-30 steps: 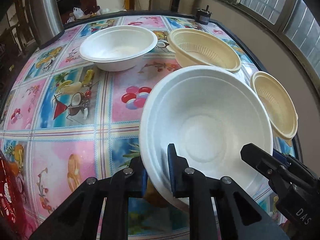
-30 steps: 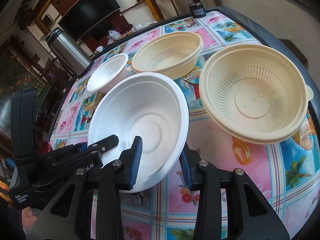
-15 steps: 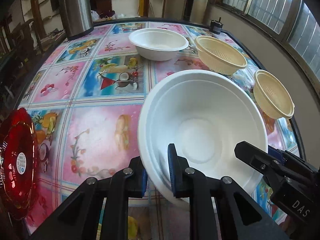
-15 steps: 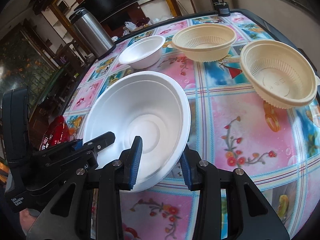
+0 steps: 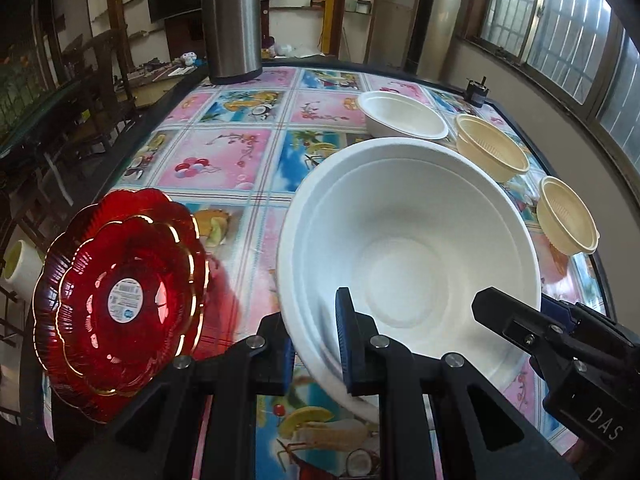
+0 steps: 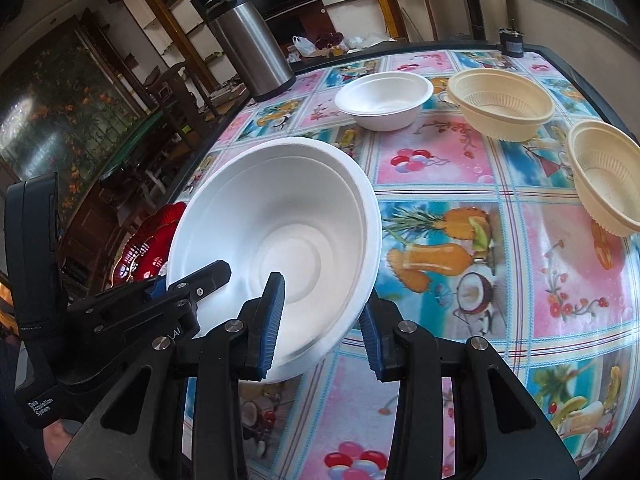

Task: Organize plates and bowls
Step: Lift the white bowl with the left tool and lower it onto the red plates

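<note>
Both grippers are on the big white bowl (image 5: 412,248), which is held tilted above the tablecloth (image 5: 224,160), not resting on it. Left gripper (image 5: 316,336) pinches the near-left rim, one blue pad inside the bowl and one outside, both tight against the wall. Right gripper (image 6: 322,320) straddles the near-right rim: the inner pad sits against the inside wall, the outer pad looks slightly off the rim, so I can't tell if it's actually clamping. Versus 1 s ago the bowl has been carried back and to the left. The small white bowl (image 5: 402,115) and the two cream bowls (image 5: 491,148) (image 5: 568,216) now sit well behind it at the far right of the table; a second ago the near cream bowl was just beside the carried bowl's rim. The red plate (image 5: 120,292) was only a sliver at the left edge a second ago and is now fully in the left wrist view, near the left edge of the table and close beside the carried bowl; in the right wrist view it peeks out behind the bowl's left rim. The steel flask (image 5: 232,20) stands upright at the far left corner. The grip points on the rim are unchanged across the frames.
</note>
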Demonstrator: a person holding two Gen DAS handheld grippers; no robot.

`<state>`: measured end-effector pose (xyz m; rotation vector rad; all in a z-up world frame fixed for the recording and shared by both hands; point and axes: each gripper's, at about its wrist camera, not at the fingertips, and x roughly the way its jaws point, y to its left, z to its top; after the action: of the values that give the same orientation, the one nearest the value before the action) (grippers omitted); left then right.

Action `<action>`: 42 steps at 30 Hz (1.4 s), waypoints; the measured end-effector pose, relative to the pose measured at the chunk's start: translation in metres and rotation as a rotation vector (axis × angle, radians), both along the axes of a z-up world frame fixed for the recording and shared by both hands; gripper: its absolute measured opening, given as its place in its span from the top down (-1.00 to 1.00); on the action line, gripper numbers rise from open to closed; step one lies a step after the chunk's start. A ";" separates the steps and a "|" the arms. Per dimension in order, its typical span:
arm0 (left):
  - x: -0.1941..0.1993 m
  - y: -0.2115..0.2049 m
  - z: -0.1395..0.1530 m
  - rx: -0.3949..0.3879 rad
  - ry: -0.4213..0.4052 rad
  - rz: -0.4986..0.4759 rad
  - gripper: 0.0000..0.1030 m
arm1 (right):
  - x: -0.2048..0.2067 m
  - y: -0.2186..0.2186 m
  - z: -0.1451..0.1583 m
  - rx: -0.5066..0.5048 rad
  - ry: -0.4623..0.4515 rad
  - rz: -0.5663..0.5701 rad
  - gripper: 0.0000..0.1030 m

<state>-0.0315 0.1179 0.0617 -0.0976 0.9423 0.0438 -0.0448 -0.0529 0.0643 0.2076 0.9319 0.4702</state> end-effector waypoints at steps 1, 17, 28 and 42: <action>-0.002 0.005 0.001 -0.001 -0.003 0.007 0.67 | 0.000 0.005 0.001 -0.003 -0.001 0.008 0.28; -0.023 0.086 0.013 0.010 -0.033 0.143 0.67 | -0.001 0.096 0.018 -0.027 -0.036 0.143 0.27; -0.031 0.147 0.005 -0.015 -0.005 0.246 0.67 | 0.003 0.170 0.017 -0.065 -0.034 0.247 0.27; -0.030 0.184 -0.026 -0.031 0.070 0.299 0.66 | 0.016 0.223 -0.015 -0.109 0.037 0.312 0.18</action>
<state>-0.0613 0.3016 0.0359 -0.2665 0.9919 0.3101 -0.0290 0.1701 0.0492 -0.0302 1.0284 0.7023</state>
